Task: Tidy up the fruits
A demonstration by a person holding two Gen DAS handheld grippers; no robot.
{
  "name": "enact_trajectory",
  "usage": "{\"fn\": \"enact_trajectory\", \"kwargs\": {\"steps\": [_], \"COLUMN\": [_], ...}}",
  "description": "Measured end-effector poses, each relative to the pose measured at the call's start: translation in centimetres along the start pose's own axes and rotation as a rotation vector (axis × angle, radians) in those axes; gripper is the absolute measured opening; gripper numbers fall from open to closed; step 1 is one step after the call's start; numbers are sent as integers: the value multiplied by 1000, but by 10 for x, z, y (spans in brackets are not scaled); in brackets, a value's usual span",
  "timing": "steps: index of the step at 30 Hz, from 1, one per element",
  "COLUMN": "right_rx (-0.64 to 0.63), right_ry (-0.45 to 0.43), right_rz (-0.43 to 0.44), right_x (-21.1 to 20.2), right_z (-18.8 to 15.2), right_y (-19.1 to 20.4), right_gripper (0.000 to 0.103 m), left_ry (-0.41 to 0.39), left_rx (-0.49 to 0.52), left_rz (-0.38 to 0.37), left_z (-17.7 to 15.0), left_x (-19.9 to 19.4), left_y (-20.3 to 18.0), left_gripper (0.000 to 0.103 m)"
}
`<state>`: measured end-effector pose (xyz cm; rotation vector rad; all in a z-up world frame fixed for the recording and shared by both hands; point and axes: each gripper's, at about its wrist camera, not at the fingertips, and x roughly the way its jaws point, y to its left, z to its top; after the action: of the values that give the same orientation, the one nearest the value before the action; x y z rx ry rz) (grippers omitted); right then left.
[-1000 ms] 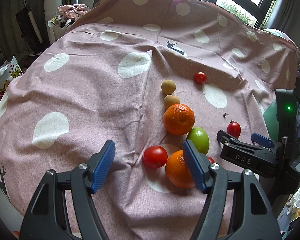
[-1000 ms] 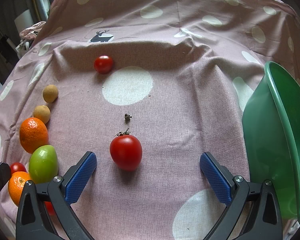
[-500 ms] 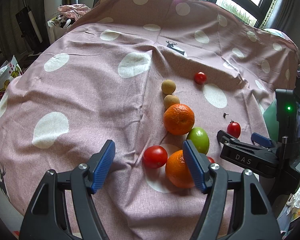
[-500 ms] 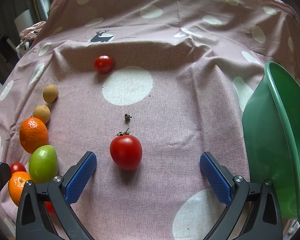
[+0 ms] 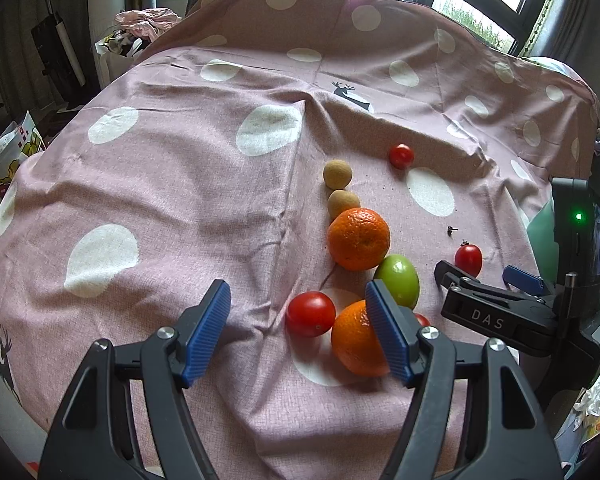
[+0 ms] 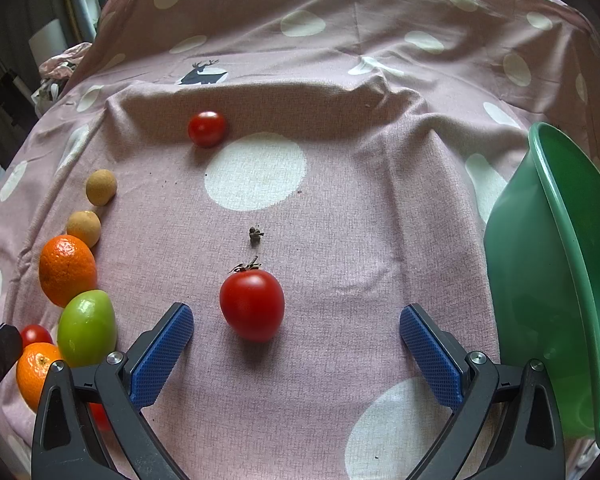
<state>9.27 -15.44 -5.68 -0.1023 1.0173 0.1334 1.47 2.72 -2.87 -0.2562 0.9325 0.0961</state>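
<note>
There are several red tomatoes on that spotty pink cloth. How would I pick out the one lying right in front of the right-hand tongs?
Start at the green bowl on the right edge of the pink cloth, then look left to the open right tongs. The tomato lies alone just ahead of them, nearer their left finger. Unlike the other red ones, it carries a dried stem on top, with a loose dry stem bit just beyond it.

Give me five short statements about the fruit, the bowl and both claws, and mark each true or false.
1. The right claw is open. True.
2. The left claw grips an orange. False: it is open and empty.
3. The green plastic bowl holds several tomatoes. False: no fruit shows in it.
4. The stemmed red tomato lies apart from the other fruit. True.
5. The smooth green oval fruit lies by the round orange. True.
</note>
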Motion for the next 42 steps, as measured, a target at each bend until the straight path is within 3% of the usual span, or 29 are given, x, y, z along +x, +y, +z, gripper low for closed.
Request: {"fn": "enact_trajectory", "kwargs": {"steps": [42], "right_rx": [0], "right_ry": [0], "right_rz": [0], "right_x": [0], "right_z": [0], "right_y": [0], "right_gripper": [102], "left_ry": [10], "left_rx": [-17], "left_rz": [-2], "left_z": [0], "left_x": [1], "left_y": [5], "left_gripper": [70]}}
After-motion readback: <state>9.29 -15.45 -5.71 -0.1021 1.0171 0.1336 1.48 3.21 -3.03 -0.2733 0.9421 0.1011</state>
